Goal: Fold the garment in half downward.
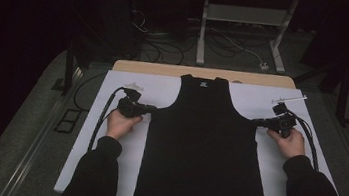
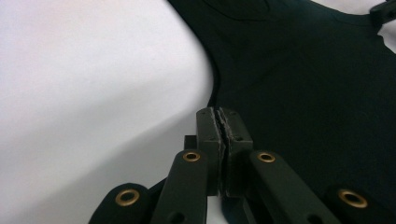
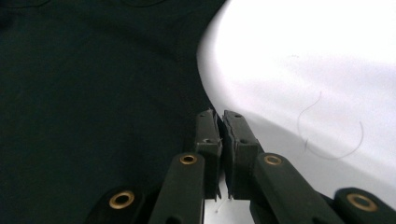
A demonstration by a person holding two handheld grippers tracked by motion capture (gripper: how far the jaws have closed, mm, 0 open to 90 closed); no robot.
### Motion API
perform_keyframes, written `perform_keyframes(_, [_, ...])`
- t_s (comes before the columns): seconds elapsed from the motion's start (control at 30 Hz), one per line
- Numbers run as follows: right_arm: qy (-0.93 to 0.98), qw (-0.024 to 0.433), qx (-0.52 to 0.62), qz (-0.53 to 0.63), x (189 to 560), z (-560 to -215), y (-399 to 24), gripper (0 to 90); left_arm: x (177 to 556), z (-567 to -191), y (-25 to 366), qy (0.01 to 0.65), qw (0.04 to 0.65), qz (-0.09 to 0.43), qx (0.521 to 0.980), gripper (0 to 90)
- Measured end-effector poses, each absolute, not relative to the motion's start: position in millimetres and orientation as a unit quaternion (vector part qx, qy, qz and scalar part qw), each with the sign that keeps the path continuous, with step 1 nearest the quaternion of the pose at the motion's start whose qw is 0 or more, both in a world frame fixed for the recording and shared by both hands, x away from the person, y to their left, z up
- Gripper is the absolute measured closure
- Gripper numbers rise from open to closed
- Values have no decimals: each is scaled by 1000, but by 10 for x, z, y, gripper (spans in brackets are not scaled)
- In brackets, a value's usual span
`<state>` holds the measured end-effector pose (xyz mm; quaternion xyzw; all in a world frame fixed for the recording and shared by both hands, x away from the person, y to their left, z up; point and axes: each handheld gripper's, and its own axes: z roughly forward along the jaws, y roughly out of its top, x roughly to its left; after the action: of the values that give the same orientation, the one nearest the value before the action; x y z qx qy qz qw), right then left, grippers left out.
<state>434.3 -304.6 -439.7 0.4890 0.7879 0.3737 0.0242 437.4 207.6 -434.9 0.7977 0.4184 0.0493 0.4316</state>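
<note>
Both tools pinch the black tank top at its side edges.
Your left tool (image 1: 153,108) clamps its 9 o'clock edge, your right tool (image 1: 255,121) its 3 o'clock edge; the black tank top (image 1: 204,147) lies flat mid-counter on the white sheet (image 1: 128,85), neck at 12.

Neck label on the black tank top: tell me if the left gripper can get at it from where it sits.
Probably yes. The left gripper sits at the tank top's armhole edge, and the neck label lies uncovered.
</note>
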Motion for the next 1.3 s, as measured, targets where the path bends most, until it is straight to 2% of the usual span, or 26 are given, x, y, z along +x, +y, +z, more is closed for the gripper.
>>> perform_keyframes(0.17, [786,19,489,378,4247,-4370,-3047,843,4358,-4319,2099,423,437,34,793,868])
perform_keyframes(0.43, [772,25,487,409,4127,-4221,-3066,844,4258,-4174,2112,419,467,43,777,868])
perform_keyframes(0.67, [759,21,495,423,4024,-4185,-3135,843,4153,-4163,2294,425,496,22,757,867])
perform_keyframes(1.3, [750,12,498,435,3798,-4150,-3200,841,3888,-4077,2301,425,497,16,756,867])
